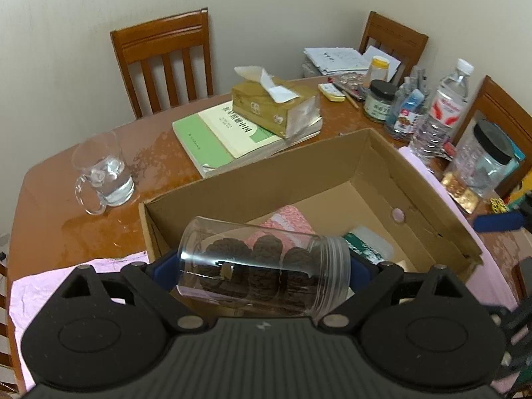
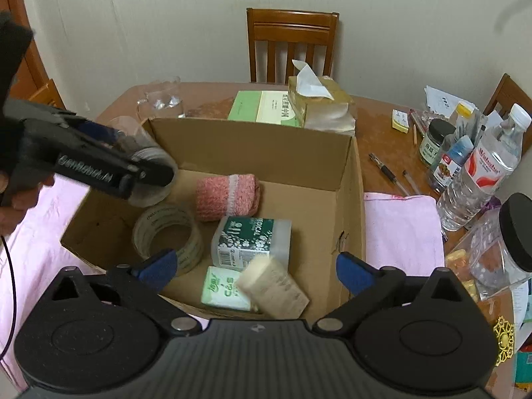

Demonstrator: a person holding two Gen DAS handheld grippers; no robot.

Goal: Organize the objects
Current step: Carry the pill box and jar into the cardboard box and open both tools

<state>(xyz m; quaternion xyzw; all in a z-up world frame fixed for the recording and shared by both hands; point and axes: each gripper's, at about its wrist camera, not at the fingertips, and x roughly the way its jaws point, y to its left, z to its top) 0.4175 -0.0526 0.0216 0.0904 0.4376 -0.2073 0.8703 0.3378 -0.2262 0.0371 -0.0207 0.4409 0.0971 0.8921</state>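
My left gripper (image 1: 264, 266) is shut on a clear plastic jar (image 1: 262, 262) of dark ridged pieces. The jar lies sideways between the blue pads, threaded neck to the right, over the near left corner of the open cardboard box (image 1: 332, 163). In the right wrist view the same jar (image 2: 151, 196) hangs over the box's (image 2: 252, 146) left wall. My right gripper (image 2: 256, 267) is open above the box's near edge. Just below it lies a blurred beige pack (image 2: 274, 287). Also in the box are a pink knit roll (image 2: 226, 196), a tape roll (image 2: 168, 232), a green-and-white medical box (image 2: 251, 241) and a green tissue pack (image 2: 221, 287).
Behind the box, books (image 1: 212, 136) carry a tissue box (image 1: 272, 106). A glass mug of water (image 1: 103, 173) stands far left. Bottles and jars (image 2: 478, 173), pens (image 2: 387, 169) and papers crowd the right side. A pink cloth (image 2: 402, 226) lies under the box. Wooden chairs (image 2: 292, 43) ring the table.
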